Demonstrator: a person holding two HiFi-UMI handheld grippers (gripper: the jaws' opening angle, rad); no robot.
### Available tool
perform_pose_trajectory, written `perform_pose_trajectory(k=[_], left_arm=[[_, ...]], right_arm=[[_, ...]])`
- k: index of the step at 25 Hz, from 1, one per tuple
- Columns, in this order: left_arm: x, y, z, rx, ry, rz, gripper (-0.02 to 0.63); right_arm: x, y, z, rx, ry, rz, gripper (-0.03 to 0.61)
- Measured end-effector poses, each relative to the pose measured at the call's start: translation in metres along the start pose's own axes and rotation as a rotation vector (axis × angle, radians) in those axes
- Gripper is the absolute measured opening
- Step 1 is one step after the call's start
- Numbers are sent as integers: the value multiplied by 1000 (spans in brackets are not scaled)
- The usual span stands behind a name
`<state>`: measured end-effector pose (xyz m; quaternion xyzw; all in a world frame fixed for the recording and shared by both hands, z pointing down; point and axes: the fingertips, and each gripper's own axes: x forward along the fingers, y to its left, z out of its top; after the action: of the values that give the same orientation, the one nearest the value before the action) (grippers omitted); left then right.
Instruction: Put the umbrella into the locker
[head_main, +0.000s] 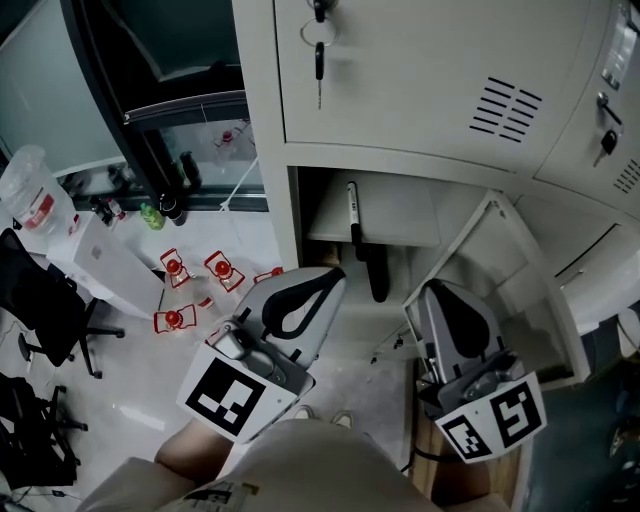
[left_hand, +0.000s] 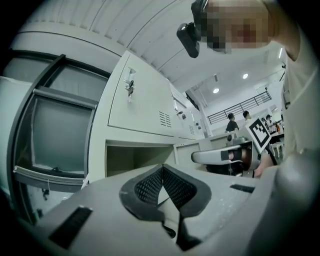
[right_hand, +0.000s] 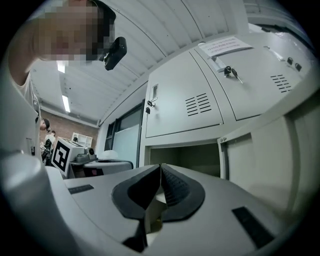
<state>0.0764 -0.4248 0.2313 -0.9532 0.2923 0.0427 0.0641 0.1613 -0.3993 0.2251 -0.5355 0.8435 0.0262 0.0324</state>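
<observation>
Nearest, the left gripper (head_main: 333, 277) and the right gripper (head_main: 432, 292) are side by side, each with its jaws pressed together on nothing. Just beyond them the locker (head_main: 400, 100) has its door (head_main: 520, 290) swung open to the right. The umbrella (head_main: 366, 255) lies inside on the shelf.

Grey left gripper (head_main: 334, 276), right gripper (head_main: 426, 291), black-padded jaws
</observation>
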Motion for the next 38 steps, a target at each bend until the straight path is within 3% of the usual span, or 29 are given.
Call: perform_pose_trajectory(k=[18,38], left_arm=[[-26,-5,-61,-45,129,35,8],[-27,-3,-66,-33,145,38,8]], right_arm=[[-9,14,-55,38,138,26,9],[-3,16,-73,38,188,23,9]])
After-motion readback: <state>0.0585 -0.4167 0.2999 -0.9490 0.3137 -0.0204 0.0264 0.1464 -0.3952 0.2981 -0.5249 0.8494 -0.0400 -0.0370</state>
